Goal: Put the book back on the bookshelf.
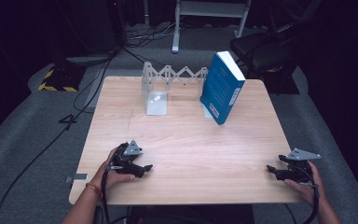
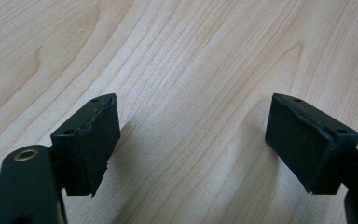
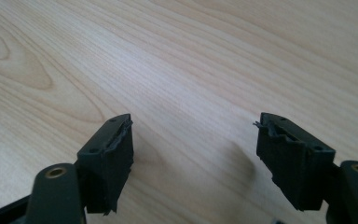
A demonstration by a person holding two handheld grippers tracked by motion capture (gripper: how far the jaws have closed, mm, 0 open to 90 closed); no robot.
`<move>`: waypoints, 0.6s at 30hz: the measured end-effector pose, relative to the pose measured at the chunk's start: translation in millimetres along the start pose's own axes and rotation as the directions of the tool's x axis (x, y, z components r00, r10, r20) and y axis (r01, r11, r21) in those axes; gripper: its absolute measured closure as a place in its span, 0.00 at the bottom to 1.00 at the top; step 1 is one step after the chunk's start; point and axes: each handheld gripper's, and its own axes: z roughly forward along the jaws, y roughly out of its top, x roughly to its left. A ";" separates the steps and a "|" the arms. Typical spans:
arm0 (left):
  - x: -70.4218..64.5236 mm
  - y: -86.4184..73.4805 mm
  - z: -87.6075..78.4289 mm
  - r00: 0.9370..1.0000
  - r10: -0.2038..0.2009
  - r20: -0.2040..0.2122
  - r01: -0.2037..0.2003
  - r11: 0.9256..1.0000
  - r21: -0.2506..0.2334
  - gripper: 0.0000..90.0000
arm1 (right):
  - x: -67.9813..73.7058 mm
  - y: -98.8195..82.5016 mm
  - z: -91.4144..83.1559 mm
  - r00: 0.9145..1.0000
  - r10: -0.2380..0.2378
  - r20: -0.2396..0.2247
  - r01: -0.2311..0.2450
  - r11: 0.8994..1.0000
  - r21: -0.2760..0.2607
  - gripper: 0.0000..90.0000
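**Operator:** Going left to right: my left gripper (image 1: 145, 166) sits low over the pale wooden bench (image 1: 186, 154) near its near-left corner, jaws spread with nothing between them. The left gripper view looks past the two black pads (image 2: 95, 140) at bare wood grain. My right gripper (image 1: 271, 170) is near the near-right corner, jaws likewise spread and empty, bare wood between its pads (image 3: 114, 161) too.

**Observer:** And the thing you're after?

**Operator:** I take it to be the blue hardback book (image 1: 222, 88), well apart from both grippers, near the far edge of the bench and right of its middle. It stands on its lower edge but tilted, top leaning toward the far-right corner. Its long axis runs roughly bottom to top, slanted off upright; the blue cover faces the near-left, the white page block up and to the right. Just to its left is the white folding metal book rack (image 1: 161, 88), its lattice running along the far edge. I cannot tell whether the book touches its right end.

**Observer:** How would you approach?

**Operator:** My judgement: carry the right gripper forward toward the far edge, keep the jaws wide, line them up across the book's thickness, and close on cover and back together. A leaning book could topple if nudged, so I'd bring the left gripper in as a steadying stop beside the rack before squeezing.
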 end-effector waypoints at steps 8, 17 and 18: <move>-0.9 -0.3 -0.1 1.000 -0.008 -0.008 0.008 1.000 -0.001 0.20 | -7.8 -19.6 -6.8 0.995 0.102 -0.010 -0.102 0.993 -0.058 0.28; -1.2 -0.3 -0.2 1.000 -0.011 -0.014 0.011 1.000 0.001 0.19 | -8.6 -19.2 -6.0 0.993 0.117 0.001 -0.117 0.991 -0.058 0.28; -1.3 -0.3 -0.2 1.000 -0.011 -0.014 0.011 1.000 0.001 0.19 | -8.8 -19.0 -5.8 0.993 0.119 0.006 -0.119 0.991 -0.059 0.28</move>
